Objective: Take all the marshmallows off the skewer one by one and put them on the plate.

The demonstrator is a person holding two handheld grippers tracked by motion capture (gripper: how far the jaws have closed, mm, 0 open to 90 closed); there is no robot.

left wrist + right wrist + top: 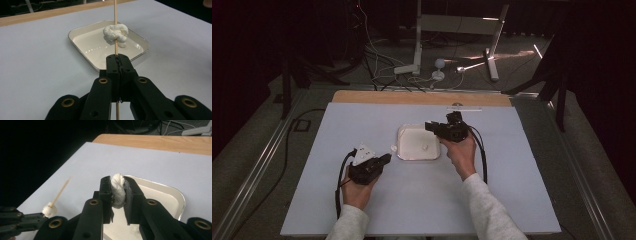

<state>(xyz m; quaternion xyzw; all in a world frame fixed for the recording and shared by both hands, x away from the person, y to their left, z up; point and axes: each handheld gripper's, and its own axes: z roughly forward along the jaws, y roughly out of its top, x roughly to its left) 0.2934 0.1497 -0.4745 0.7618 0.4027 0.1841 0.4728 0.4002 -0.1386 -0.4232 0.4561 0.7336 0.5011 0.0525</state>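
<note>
Black jaws of the left gripper [117,60] are pressed together on a thin wooden skewer [115,15], which rises upright from them with a lumpy white marshmallow [116,35] threaded partway up it. Across the table, the right gripper [117,187] pinches a second white marshmallow piece [118,191] between its pads, held above the near edge of a shallow white rectangular tray with a metal rim [175,195]. That tray [404,145] lies on the pale grey table sheet [362,210] between both hands, just beside each gripper.
</note>
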